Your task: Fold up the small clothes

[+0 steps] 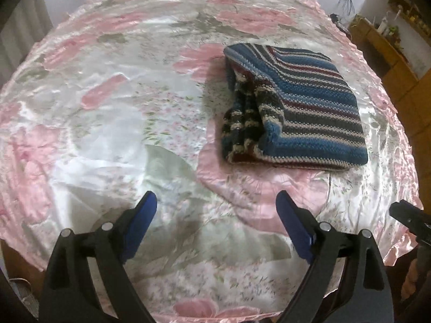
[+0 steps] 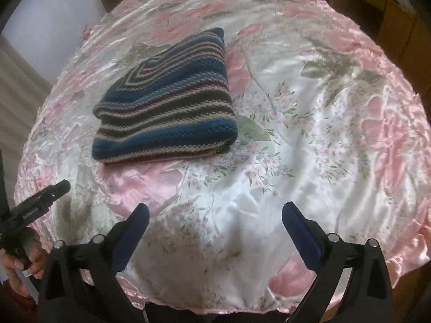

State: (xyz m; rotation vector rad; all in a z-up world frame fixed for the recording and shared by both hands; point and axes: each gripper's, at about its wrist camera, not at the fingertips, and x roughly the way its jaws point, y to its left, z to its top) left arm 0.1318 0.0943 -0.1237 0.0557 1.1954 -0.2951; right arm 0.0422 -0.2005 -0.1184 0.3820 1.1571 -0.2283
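Left gripper point(image 1: 216, 202): jaws spread wide, blue pads point(image 1: 140, 223) facing each other across bare cloth, nothing between them. It hangs over the near part of the table, above the satin cloth point(image 1: 107, 123), not touching the knit.

Right gripper point(image 2: 215, 212): same state, jaws wide apart, blue pads point(image 2: 301, 237) holding nothing, over the near edge of the cloth.

Each camera catches the other tool. In the left wrist view the right gripper's black tip shows at the far right edge. In the right wrist view the left gripper's black body enters at lower left, held in a hand point(image 2: 24, 266) whose fingers wrap the handle.

Cloth: shiny white satin with pink flowers and grey-green leaves, wrinkled, covering the whole table, pink border hanging over the near edge.

Sweater point(image 1: 296, 105): striped knit in blue, dark grey, cream and maroon. It lies folded into a thick, roughly square bundle, flat on the cloth, beyond both grippers and well apart from them. From the left wrist it sits ahead and to the right, with the layered open side facing left. From the right wrist it sits ahead and to the left point(image 2: 167, 102), with a V of stripes on its top face.

Far: wooden furniture point(image 1: 390, 51) past the table's right side, pale wall behind.
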